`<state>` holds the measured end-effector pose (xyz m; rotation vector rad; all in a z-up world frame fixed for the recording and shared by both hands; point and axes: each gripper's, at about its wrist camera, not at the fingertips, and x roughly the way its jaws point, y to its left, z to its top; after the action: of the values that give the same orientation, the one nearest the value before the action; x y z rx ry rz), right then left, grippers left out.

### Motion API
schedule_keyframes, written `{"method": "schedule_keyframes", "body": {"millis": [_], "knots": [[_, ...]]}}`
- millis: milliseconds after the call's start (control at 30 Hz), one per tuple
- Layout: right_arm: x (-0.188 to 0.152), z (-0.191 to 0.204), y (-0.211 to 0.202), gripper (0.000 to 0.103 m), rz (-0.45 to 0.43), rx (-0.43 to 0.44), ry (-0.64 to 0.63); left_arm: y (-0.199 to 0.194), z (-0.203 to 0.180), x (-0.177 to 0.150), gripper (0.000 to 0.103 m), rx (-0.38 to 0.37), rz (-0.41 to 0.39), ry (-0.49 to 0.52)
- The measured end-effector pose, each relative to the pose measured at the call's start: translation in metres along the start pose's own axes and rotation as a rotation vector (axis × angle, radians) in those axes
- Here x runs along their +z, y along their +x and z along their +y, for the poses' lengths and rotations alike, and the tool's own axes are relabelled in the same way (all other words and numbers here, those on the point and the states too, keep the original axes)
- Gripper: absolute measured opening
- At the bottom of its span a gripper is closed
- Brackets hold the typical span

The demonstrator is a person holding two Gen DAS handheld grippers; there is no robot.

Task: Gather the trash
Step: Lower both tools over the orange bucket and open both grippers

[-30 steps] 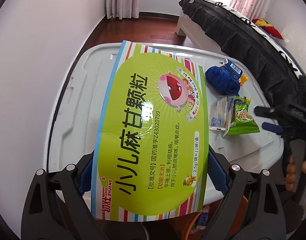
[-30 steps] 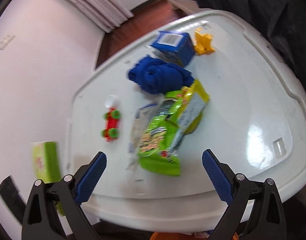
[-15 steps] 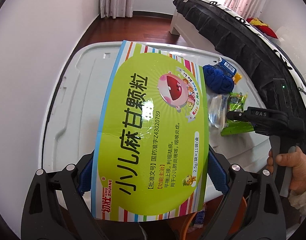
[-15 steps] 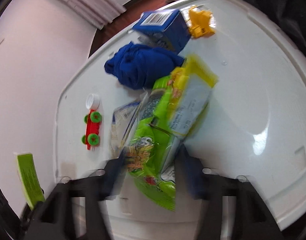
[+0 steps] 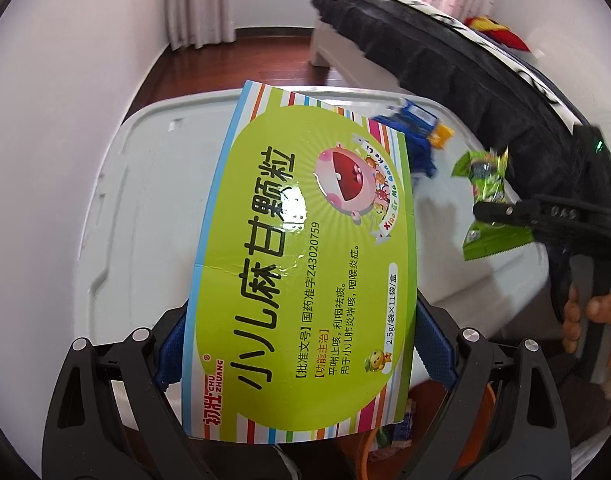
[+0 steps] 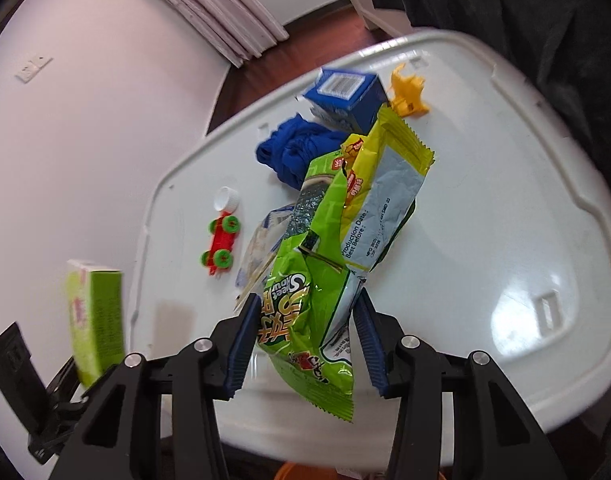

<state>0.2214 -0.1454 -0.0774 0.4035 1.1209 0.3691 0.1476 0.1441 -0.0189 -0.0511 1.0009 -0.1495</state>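
My left gripper (image 5: 301, 354) is shut on a green medicine box (image 5: 305, 264) with striped edges, held above the near edge of the white plastic lid (image 5: 145, 208). The box also shows in the right wrist view (image 6: 95, 320) at the left. My right gripper (image 6: 305, 344) is shut on a green snack wrapper (image 6: 305, 304) with other crumpled wrappers (image 6: 385, 184) hanging with it, lifted off the lid. In the left wrist view the right gripper (image 5: 493, 212) holds the wrapper (image 5: 485, 184) at the right.
On the lid (image 6: 485, 200) lie a blue cloth (image 6: 293, 152), a blue carton (image 6: 345, 92), a yellow toy (image 6: 407, 92), a red toy car (image 6: 221, 246), a white bottle cap (image 6: 227, 199) and a clear wrapper (image 6: 261, 248). A dark bed (image 5: 465, 64) stands right. An orange bin rim (image 5: 369, 446) shows below.
My right gripper closed on the green snack wrapper and lifted it off the lid. My left gripper kept holding the medicine box and shifted slightly.
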Motion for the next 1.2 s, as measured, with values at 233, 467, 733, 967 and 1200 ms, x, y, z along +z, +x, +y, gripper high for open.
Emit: {"method": "schedule_keyframes", "body": {"millis": [233,467,733,967,1200], "knots": [[-0.048,0.002,-0.064,0.047,-0.021,0.018,-0.088,-0.018,-0.054,-0.035,0.088,-0.076,0.016,0.100],[-0.125,-0.005,-0.086,0.047,0.141,0.045,-0.221,-0.016,-0.112,-0.108,0.088,-0.146,0.169,0.240],[-0.207,-0.033,-0.039,0.048,0.397,-0.039,-0.266,0.043,-0.140,-0.205,0.088,-0.130,0.519,0.297],[-0.232,-0.052,-0.006,0.084,0.485,-0.108,-0.236,0.076,-0.130,-0.230,0.089,-0.115,0.678,0.254],[-0.225,-0.061,-0.040,0.085,0.376,-0.054,-0.198,0.064,-0.127,-0.223,0.089,-0.132,0.653,0.270]]}}
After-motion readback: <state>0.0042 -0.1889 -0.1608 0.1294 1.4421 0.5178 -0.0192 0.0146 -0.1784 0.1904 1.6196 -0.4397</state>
